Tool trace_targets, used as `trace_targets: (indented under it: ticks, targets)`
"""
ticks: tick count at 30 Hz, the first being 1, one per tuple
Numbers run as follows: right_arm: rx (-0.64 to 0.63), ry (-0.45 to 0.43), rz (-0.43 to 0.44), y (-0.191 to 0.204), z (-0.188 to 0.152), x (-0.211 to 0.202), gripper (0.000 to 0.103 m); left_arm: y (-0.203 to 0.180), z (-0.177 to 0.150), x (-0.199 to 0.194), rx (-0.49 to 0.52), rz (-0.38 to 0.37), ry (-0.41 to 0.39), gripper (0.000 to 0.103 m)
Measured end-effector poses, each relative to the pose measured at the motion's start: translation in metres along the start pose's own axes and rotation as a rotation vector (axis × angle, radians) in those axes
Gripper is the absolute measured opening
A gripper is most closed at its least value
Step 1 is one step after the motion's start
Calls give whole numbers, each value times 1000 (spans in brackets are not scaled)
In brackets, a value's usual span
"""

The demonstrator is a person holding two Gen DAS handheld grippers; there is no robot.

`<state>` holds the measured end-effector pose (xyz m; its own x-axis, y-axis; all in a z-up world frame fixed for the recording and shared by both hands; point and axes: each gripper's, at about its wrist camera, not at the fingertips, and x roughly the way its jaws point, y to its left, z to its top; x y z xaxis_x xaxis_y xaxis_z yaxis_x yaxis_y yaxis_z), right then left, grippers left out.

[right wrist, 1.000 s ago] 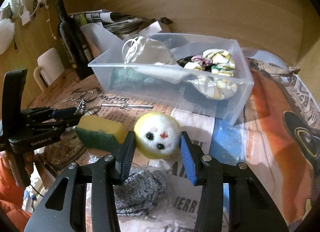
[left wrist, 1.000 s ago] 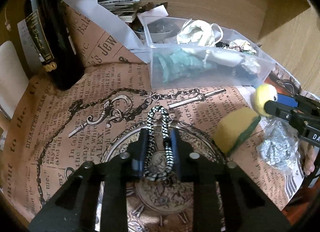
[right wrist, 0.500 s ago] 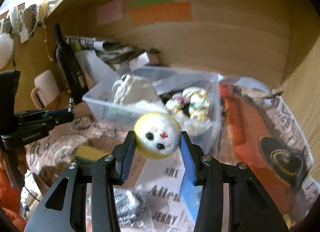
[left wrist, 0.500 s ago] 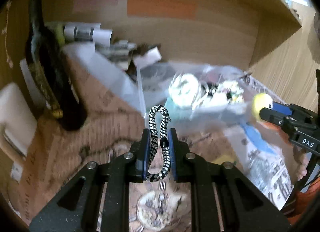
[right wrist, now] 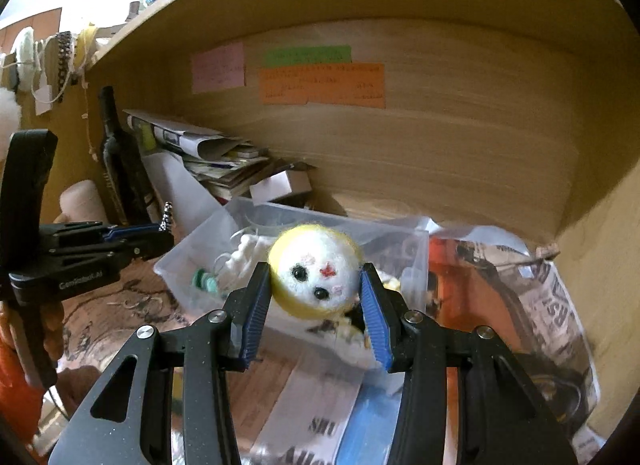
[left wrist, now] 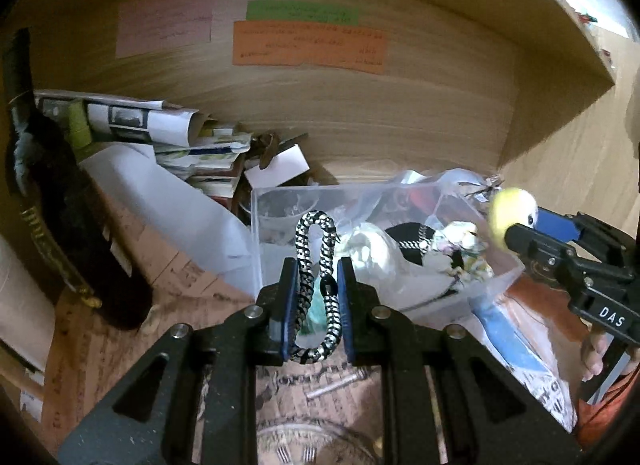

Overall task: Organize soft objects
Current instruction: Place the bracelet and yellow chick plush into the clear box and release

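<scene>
My left gripper (left wrist: 317,281) is shut on a black-and-white braided cord loop (left wrist: 320,237) and holds it in the air just in front of the near left corner of a clear plastic bin (left wrist: 276,201). My right gripper (right wrist: 316,285) is shut on a yellow-and-white felt ball with a face (right wrist: 314,271), held above the bin's near edge (right wrist: 192,253). The ball (left wrist: 512,207) and the right gripper (left wrist: 560,249) show at the right of the left wrist view. The left gripper (right wrist: 160,231) shows at the left of the right wrist view. The bin holds white cloth (left wrist: 372,249) and other soft items.
A dark bottle (left wrist: 52,201) stands at the left. Rolled newspapers and a paper stack (left wrist: 180,141) lie behind the bin against the wooden back wall with sticky notes (left wrist: 308,45). Printed paper (right wrist: 552,305) covers the surface. A wooden side wall stands at the right.
Both grippers have risen off the table and moved toward the bin, the left carrying the cord, the right carrying the ball. The sponge and the grey bag have dropped out of view.
</scene>
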<state>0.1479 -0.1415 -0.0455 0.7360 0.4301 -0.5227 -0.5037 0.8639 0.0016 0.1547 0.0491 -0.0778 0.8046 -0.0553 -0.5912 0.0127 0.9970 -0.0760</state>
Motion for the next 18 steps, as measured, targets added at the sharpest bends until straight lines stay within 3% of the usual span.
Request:
trace_targets:
  ticks: [11,18]
  targets:
    - [14,119,-10,-10,-4,60,41,1,6,52,-24,-25,85,18]
    - [3,149,-23,-10,-10,74,43,1,2,65,-12,-13,87,22]
